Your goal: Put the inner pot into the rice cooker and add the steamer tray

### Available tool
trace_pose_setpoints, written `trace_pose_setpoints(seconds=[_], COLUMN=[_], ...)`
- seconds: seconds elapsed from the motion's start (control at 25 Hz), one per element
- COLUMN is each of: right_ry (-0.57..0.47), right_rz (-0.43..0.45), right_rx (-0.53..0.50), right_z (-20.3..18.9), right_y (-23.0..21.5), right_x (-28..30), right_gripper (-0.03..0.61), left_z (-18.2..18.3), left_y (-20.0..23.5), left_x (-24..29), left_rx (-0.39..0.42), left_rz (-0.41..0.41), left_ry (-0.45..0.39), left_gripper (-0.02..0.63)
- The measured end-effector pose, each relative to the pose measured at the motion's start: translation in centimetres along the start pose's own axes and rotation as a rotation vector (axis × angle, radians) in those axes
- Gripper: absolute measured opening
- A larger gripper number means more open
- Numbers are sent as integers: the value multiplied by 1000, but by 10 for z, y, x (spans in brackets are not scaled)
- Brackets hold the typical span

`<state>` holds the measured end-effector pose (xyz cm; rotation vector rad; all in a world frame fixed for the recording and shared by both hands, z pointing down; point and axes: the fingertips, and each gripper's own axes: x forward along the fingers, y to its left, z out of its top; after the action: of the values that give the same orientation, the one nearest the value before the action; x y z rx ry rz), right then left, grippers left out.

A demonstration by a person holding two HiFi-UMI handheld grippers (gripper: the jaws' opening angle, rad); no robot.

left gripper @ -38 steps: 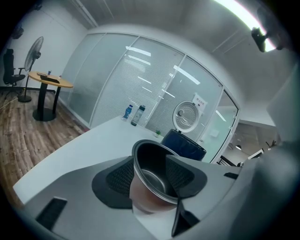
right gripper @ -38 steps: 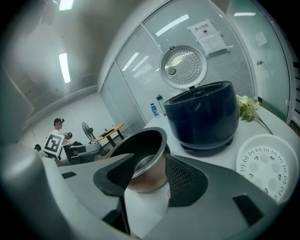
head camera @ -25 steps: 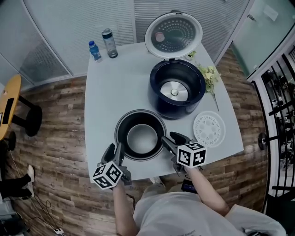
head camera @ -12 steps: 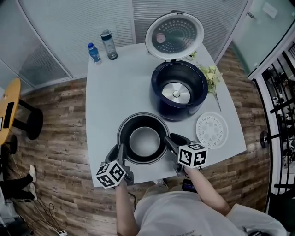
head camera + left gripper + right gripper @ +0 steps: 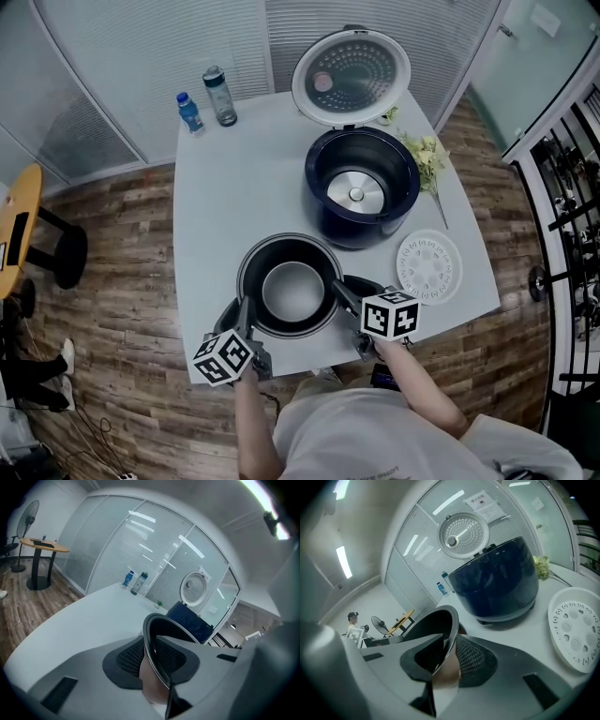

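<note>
Both claws have just been closing on the rim of the dark round metal inner pot [image 5: 289, 286] and now clamp it: left gripper [image 5: 239, 317] at its left edge, right gripper [image 5: 343, 289] at its right. The pot sits near the front edge of the white table [image 5: 234, 187]. Next, I'd say, comes a level lift into the open dark-blue rice cooker [image 5: 361, 187].

Glass walls [image 5: 141, 66] enclose plank flooring [image 5: 112, 244] with 1 round table [image 5: 23, 206], perhaps a fan [image 5: 26, 517].

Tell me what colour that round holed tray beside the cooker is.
White steamer tray; the head view shows it best.
</note>
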<state>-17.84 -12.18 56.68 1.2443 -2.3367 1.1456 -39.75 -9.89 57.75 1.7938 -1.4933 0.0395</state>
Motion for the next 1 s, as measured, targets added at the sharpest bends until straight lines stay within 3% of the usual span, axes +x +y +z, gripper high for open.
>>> trace_pose_setpoints(seconds=[0.44, 1.0], right_ry=[2, -108], right_rz=[8, 68], right_rx=[-10, -99], right_z=[-2, 51], right_y=[4, 38], right_x=[-6, -25], right_gripper=[91, 87], left_z=[4, 50], left_y=[-2, -24], left_x=[-5, -26], left_rx=[-10, -14], left_rz=[8, -18], left_ry=[-10, -134], left_gripper=[72, 71])
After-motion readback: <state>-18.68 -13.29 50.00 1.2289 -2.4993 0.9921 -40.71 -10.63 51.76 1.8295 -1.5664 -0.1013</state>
